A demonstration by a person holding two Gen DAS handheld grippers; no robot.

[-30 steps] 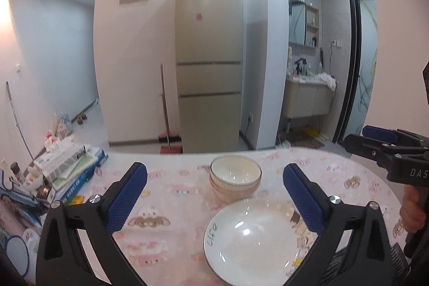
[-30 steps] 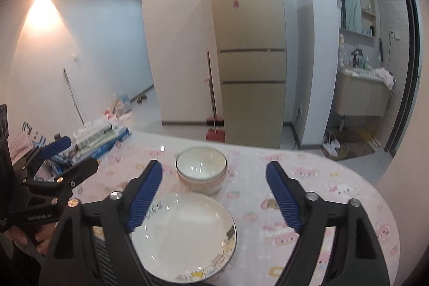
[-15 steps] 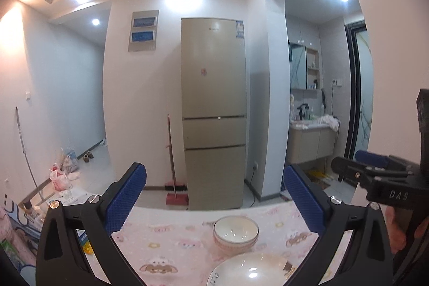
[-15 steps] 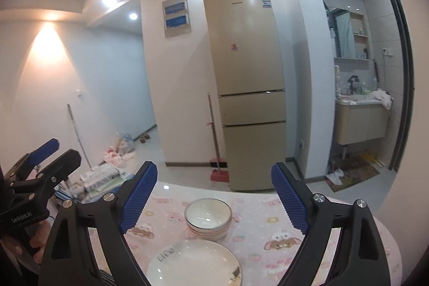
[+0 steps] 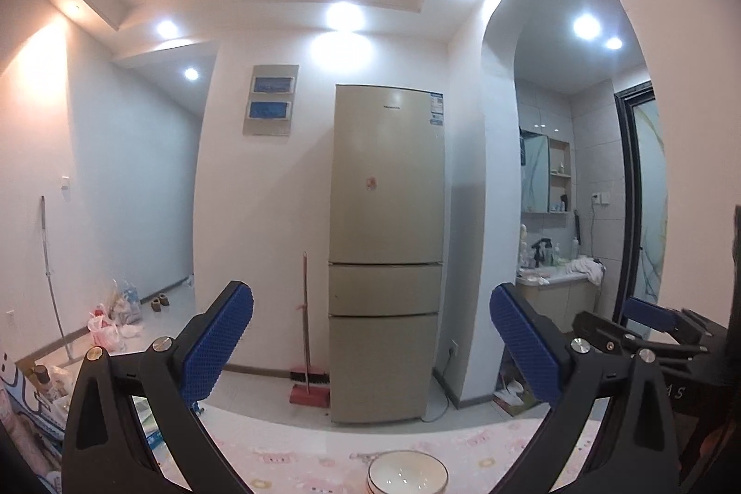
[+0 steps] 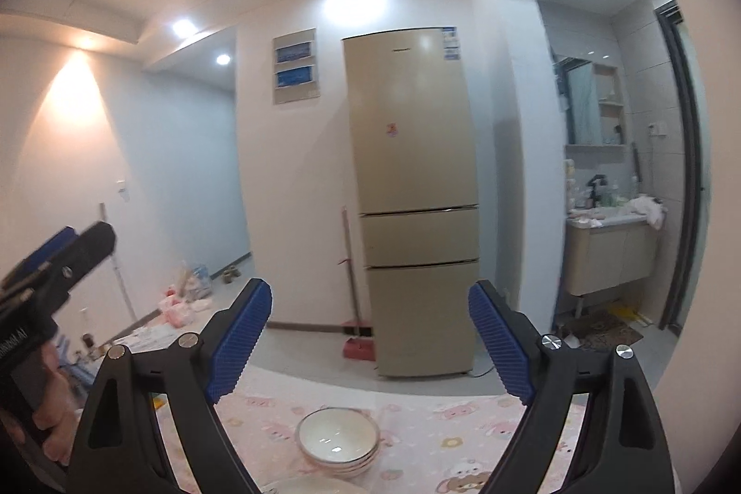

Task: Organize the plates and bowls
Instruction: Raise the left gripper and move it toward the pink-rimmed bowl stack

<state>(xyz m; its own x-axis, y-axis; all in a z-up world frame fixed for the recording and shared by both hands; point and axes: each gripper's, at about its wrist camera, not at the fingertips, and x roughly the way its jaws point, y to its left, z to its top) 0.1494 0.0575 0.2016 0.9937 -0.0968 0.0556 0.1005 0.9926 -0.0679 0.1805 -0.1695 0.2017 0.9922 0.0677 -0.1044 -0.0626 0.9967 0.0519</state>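
A stack of white bowls (image 6: 338,445) stands on the pink patterned tablecloth (image 6: 417,424), low in the right wrist view; its top rim (image 5: 407,476) shows at the bottom of the left wrist view. A sliver of the white plate (image 6: 301,485) peeks in at the bottom edge. My left gripper (image 5: 370,318) points level at the room, open and empty. My right gripper (image 6: 369,315) is also open with nothing between its blue pads, high above the bowls. Each gripper shows in the other's view: the right one (image 5: 648,322), the left one (image 6: 55,262) with a hand (image 6: 41,401).
A beige fridge (image 5: 386,253) stands straight ahead with a red broom (image 5: 306,336) beside it. Bags and boxes (image 5: 111,318) lie on the floor at the left. A washbasin cabinet (image 6: 611,258) is in the alcove at the right.
Both grippers have risen and tilted up to level. The plate and bowls have slid to the bottom of both views. Jaws stay open and empty.
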